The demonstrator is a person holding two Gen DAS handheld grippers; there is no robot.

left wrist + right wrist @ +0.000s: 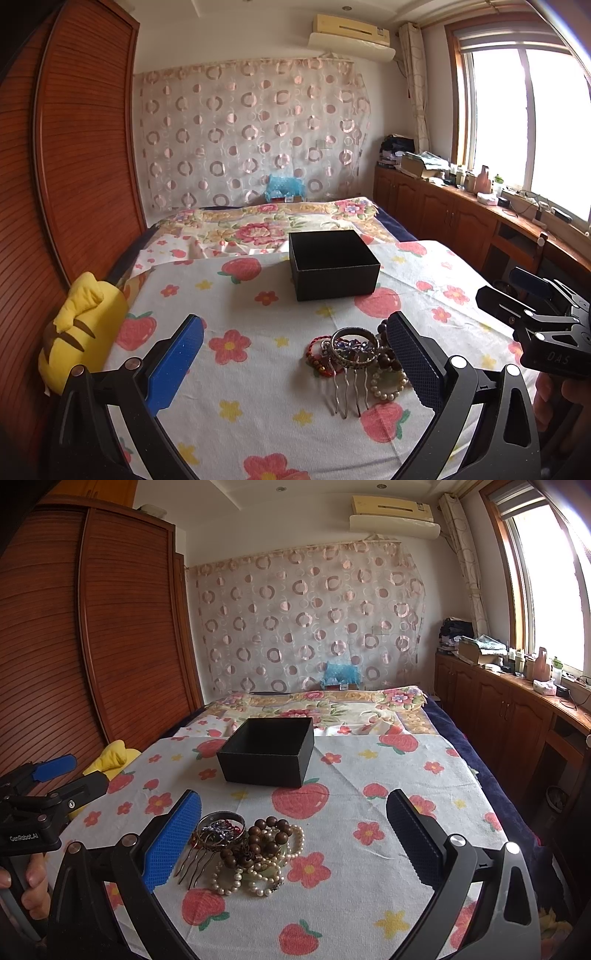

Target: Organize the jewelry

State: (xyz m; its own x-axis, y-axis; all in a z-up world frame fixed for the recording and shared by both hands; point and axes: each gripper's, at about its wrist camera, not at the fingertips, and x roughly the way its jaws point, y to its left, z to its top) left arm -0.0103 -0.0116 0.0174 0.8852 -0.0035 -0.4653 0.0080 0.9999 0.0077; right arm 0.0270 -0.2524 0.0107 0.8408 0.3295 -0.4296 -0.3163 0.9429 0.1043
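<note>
Wrist views: low over bed [258, 417], facing headboard wall; left offset left, right offset right. Shared: box [332, 269], jewelry [247, 849].

The black box [334, 271] keeps its floor out of sight — only dark inner walls show. In the jewelry heap [243, 849] strands bury one another, and a blue finger [413, 360] covers the wooden beads' [388, 356] far side.
</note>
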